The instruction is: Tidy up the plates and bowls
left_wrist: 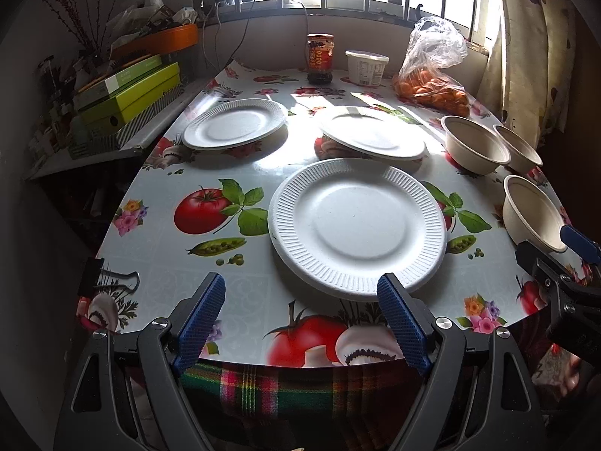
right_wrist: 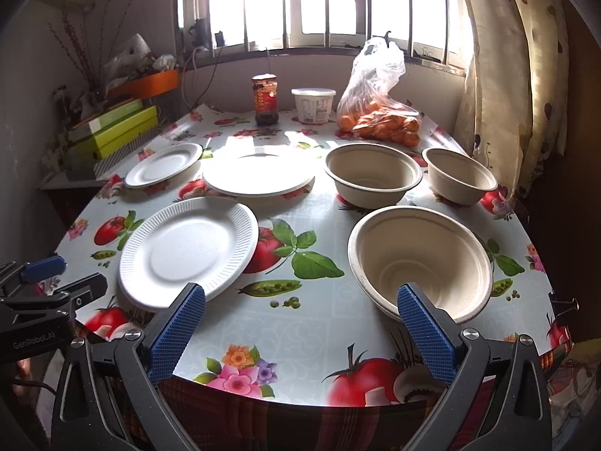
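Three white paper plates lie apart on the table: a near plate (left_wrist: 357,225) (right_wrist: 188,250), a middle plate (left_wrist: 373,133) (right_wrist: 259,176) and a far left plate (left_wrist: 234,124) (right_wrist: 163,165). Three beige bowls stand upright on the right: a near bowl (right_wrist: 420,259) (left_wrist: 533,212), a middle bowl (right_wrist: 372,173) (left_wrist: 475,144) and a far right bowl (right_wrist: 460,174) (left_wrist: 520,148). My left gripper (left_wrist: 304,295) is open at the table's front edge, just before the near plate. My right gripper (right_wrist: 300,302) is open, its right finger in front of the near bowl.
The table (right_wrist: 300,323) has a fruit-print cloth. At its far end stand a sauce jar (right_wrist: 265,99), a white tub (right_wrist: 313,105) and a bag of oranges (right_wrist: 379,112). Stacked boxes (left_wrist: 127,94) fill a shelf on the left. A binder clip (left_wrist: 109,276) grips the left edge.
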The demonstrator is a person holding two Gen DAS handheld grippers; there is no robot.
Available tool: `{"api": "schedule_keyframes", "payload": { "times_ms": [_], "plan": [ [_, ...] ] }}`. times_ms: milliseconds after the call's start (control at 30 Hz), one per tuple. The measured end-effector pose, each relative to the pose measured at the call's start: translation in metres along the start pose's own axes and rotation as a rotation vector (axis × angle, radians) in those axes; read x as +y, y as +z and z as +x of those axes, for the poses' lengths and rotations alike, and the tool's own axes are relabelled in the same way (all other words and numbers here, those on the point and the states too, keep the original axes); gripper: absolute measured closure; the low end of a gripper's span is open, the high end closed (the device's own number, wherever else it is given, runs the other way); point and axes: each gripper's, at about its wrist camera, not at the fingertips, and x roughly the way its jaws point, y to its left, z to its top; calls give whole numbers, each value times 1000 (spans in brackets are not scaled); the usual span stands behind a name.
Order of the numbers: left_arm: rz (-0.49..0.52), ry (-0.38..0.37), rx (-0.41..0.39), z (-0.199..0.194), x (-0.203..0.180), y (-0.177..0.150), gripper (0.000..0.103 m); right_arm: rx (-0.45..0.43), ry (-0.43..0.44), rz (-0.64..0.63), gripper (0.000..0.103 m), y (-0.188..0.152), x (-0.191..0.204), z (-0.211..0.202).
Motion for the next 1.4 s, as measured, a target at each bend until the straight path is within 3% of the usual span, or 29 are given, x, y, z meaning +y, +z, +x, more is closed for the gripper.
{"api": "schedule_keyframes", "payload": {
  "times_ms": [200,700,833,1400],
  "plan": [
    [-28,26,-18,7,29,33,20,12,94,20,0,44,14,18],
    [-186,27,14,45,107,102,20,17,176,-113,0,136,69,81],
    [-211,41,33,60,124,114,20,70,258,-129,0,155,82,112],
    [-325,27,116,122,182,154,20,296,348,-148,1,211,124,233]
  ]
}}
